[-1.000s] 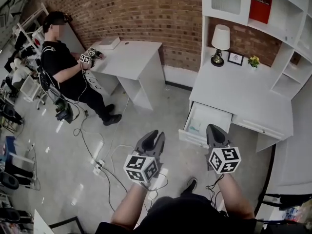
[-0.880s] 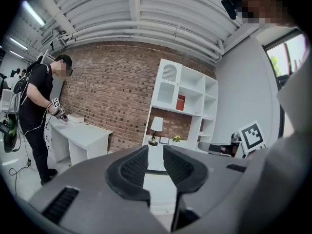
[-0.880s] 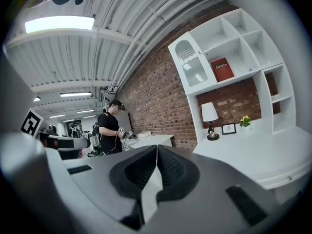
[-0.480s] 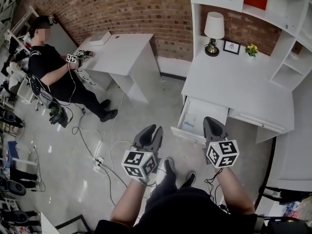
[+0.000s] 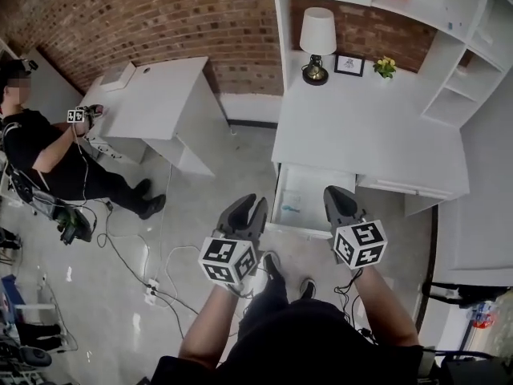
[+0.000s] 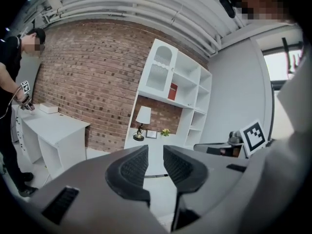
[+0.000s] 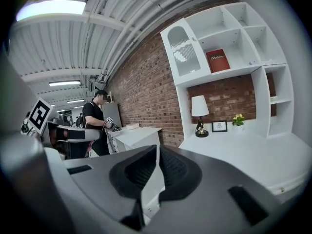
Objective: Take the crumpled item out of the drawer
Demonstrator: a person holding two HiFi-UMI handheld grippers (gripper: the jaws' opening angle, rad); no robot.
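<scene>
Guessing the crumpled item (image 5: 291,206) in the drawer (image 5: 321,184) is light, soft, crushable, so pinch a raised fold; left gripper (image 5: 248,208) slightly spread, right gripper (image 5: 340,201) pressed together, both empty.

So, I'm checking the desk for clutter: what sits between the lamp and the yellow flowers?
Only a small framed picture, clearest in the head view.
</scene>
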